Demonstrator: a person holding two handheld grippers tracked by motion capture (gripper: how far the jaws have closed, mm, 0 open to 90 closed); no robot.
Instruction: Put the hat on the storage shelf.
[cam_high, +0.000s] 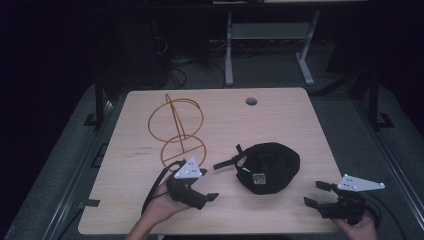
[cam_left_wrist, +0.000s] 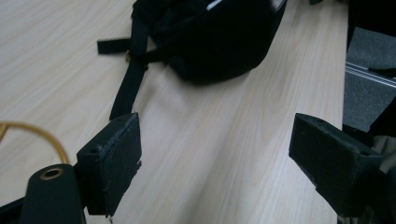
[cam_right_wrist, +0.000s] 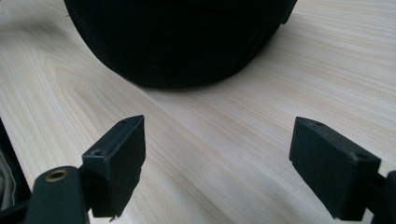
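A black cap (cam_high: 267, 167) lies on the wooden table (cam_high: 280, 115) at the front centre, its strap (cam_high: 227, 162) trailing to the left. My left gripper (cam_high: 207, 184) is left of the cap, pointing right, jaws open with nothing between them. In the left gripper view my left gripper (cam_left_wrist: 215, 158) looks at the cap (cam_left_wrist: 219, 37) and its strap (cam_left_wrist: 130, 84) farther ahead. My right gripper (cam_high: 316, 194) rests at the front right, open, pointing left at the cap. In the right gripper view my right gripper (cam_right_wrist: 217, 163) frames bare table, the cap (cam_right_wrist: 182, 37) just beyond.
A gold wire stand (cam_high: 177, 130) made of rings rises at the table's left middle, just behind my left hand; a piece of the gold wire (cam_left_wrist: 42, 135) appears beside the left jaw. A round cable hole (cam_high: 251, 101) sits near the far edge. Desk legs and cables stand on the floor behind.
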